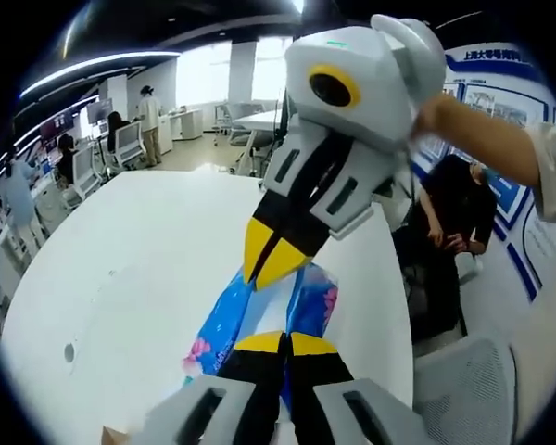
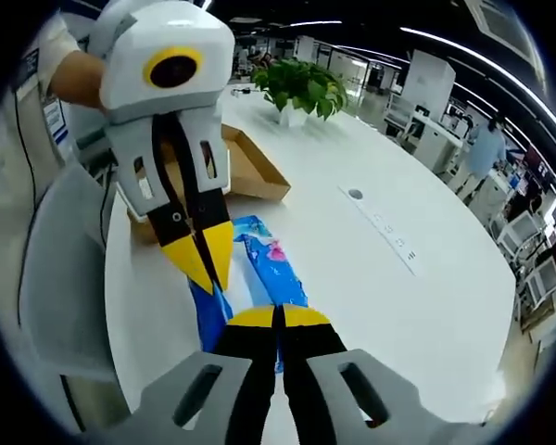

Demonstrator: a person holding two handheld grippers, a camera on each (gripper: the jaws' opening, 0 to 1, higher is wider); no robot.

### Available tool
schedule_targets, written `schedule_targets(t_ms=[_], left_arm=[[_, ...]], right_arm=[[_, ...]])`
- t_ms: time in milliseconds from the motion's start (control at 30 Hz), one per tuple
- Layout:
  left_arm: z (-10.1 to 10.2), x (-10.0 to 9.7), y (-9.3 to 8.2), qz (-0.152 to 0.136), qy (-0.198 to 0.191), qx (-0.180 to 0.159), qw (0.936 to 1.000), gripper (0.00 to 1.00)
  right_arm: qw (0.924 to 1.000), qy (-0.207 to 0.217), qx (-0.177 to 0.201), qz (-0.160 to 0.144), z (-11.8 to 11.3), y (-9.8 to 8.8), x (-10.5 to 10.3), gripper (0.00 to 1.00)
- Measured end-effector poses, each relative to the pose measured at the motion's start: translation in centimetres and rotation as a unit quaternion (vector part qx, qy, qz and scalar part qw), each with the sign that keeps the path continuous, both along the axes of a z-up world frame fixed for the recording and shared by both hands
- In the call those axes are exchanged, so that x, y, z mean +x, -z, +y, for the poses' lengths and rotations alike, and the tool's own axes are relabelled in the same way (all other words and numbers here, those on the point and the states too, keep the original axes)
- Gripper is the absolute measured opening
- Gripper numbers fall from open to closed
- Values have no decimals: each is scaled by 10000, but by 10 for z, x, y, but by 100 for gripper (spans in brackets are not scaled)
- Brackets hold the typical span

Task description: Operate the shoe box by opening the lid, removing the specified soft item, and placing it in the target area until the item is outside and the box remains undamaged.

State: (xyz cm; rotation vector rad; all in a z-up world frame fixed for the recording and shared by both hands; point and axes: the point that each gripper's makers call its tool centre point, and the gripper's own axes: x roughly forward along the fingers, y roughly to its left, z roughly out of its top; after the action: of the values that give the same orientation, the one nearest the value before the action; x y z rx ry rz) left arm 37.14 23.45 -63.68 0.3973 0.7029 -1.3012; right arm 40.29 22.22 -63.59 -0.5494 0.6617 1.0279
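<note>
Soft item: blue floral-printed packet [image 2: 259,278], lying flat on the white table [image 2: 371,278], outside the brown cardboard shoe box [image 2: 250,171]. Left gripper [image 1: 284,345]: yellow-tipped fingers pressed together, clamped on the packet's near end. Right gripper [image 2: 278,318]: fingers together, gripping the opposite end. Box sits open beyond the packet, behind the left gripper. Potted green plant [image 2: 301,88] farther along the table.
</note>
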Motion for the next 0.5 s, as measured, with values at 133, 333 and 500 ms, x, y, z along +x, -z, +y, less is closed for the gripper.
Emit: schedule_targets(t_ms=[133,333,500], left_arm=[[-10,7,5,139,3,-22,9999,0],[-26,12,12,217,107,22,9997,0],[-39,16,18,278,198,49,9994,0]], right_arm=[[10000,26,-38,34,-9,6,7,0],[9999,54,-41,74,-18,12,15,0],[9999,59,-123,94,-25,18,18,0]])
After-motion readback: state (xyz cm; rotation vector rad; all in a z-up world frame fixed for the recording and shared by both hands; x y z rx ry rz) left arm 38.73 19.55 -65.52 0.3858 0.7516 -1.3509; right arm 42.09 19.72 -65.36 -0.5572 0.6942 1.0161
